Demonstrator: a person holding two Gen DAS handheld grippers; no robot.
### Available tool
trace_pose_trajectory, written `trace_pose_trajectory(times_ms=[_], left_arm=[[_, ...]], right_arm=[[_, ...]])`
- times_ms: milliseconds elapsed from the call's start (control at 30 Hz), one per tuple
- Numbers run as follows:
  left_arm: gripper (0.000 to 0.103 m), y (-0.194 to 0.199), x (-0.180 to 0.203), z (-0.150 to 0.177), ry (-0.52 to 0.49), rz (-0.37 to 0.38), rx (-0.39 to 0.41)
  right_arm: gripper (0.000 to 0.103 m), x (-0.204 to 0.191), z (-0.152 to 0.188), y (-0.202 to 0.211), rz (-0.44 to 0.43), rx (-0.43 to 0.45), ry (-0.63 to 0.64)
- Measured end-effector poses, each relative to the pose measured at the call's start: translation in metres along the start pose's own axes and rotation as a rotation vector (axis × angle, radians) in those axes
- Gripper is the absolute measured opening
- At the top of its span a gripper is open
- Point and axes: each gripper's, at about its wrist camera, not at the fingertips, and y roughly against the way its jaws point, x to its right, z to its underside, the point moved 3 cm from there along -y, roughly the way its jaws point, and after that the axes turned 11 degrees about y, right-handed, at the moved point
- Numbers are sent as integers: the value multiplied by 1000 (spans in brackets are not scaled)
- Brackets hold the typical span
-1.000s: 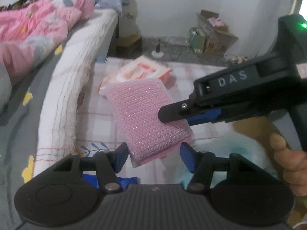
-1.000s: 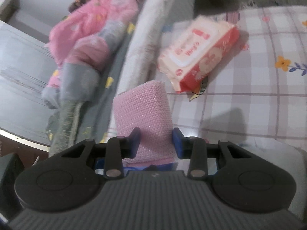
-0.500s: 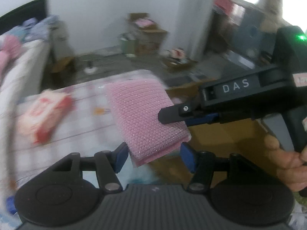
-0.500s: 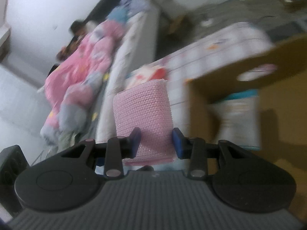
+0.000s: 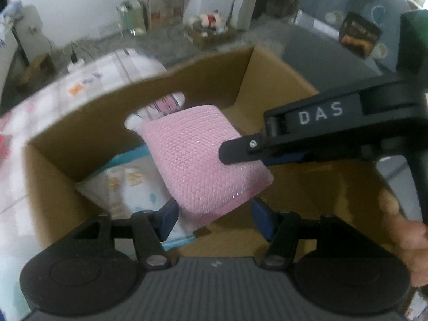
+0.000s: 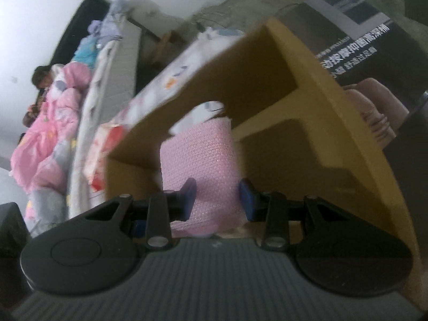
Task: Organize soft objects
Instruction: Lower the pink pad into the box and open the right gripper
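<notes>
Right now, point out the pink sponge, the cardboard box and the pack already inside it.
pink sponge (image 5: 198,160), left wrist view, middle of its knitted face.
cardboard box (image 5: 88,123), left wrist view, inner face of the cutout-handle wall.
white pack (image 5: 131,187), left wrist view, printed top.

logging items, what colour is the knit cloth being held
Pink, slightly sparkly knit cloth; clearest in the left wrist view.

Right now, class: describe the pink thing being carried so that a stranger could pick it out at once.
Find the open cardboard box. Above its opening hangs a pink sponge, pinched at one end by the right gripper. Unlike the flat printed pack lying in the box, it is a plain pink block with a glittery knitted mesh.
</notes>
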Motion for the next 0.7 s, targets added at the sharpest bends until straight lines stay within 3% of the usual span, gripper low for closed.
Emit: trace_pose_trajectory(times_ms=[267,700], left_arm=[[68,-11,-12,-3,53,-43,-14],[71,61,-41,11,94,-38,96]], right_arm=[[31,14,-9,-49,55,-48,26],[33,-10,-13,-54,207,21,150]])
